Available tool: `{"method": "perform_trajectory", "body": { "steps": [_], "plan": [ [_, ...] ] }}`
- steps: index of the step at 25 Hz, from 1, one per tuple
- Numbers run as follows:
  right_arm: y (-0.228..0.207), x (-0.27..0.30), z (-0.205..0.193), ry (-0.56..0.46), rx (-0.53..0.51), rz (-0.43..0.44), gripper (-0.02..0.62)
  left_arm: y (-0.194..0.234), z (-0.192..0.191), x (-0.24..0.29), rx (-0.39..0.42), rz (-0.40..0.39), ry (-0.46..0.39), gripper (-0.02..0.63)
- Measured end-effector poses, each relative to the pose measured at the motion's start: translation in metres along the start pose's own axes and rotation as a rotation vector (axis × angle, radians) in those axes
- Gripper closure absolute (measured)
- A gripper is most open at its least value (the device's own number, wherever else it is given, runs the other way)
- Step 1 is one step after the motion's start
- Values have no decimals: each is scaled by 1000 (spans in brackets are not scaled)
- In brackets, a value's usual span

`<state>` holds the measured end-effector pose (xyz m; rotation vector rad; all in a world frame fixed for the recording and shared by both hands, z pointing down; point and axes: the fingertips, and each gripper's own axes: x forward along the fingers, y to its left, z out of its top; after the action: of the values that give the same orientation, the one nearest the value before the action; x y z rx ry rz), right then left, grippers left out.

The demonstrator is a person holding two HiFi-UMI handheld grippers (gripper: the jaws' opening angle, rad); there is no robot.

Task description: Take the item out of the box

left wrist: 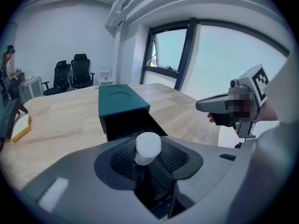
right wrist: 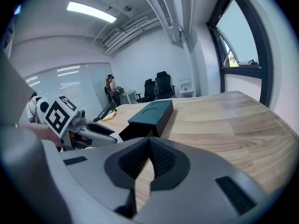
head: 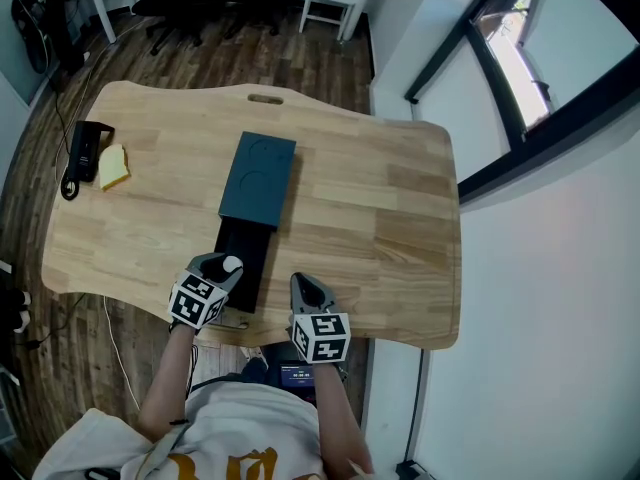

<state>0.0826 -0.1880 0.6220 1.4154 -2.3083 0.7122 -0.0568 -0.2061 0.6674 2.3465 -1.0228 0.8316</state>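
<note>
**1. Left gripper.** The left gripper [head: 224, 269] has its 2 jaws set moderately wide, and both ribbed pads press on a white cylinder [left wrist: 148, 146]. The cylinder stands upright between the pads with its top clear above them. This is judged a side grip chosen so the item can lift straight up without tipping.

**2. Item position.** The white cylinder sits at the near end of the box [head: 258, 178], directly over the black tray [head: 243, 252]. The tray is slid out of the teal sleeve [left wrist: 122, 101] toward the person. Whether the cylinder's base rests in the tray or has cleared it cannot be told.

**3. Right gripper.** The right gripper [right wrist: 149, 147] has its jaws together with nothing between them. It is parked just right of the tray's near end, apart from the box, likely to leave the lift path free or to steady the box if it drags.

**4. Support.** The box lies lengthwise on the wooden table [head: 385, 218], which leaves open surface to its right for setting the item down.
</note>
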Motion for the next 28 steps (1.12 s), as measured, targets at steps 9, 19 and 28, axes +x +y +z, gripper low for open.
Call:
{"method": "perform_trajectory", "body": {
  "steps": [9, 19, 28],
  "plan": [
    [5, -8, 12, -32, -9, -9, 591, 4, 14, -15, -36, 3, -66, 436],
    [15, -18, 27, -84, -13, -6, 591, 6, 25, -40, -39, 25, -100, 436],
    [32, -23, 37, -115, -12, 15, 591, 6, 39, -65, -15, 36, -145, 436]
  ]
}}
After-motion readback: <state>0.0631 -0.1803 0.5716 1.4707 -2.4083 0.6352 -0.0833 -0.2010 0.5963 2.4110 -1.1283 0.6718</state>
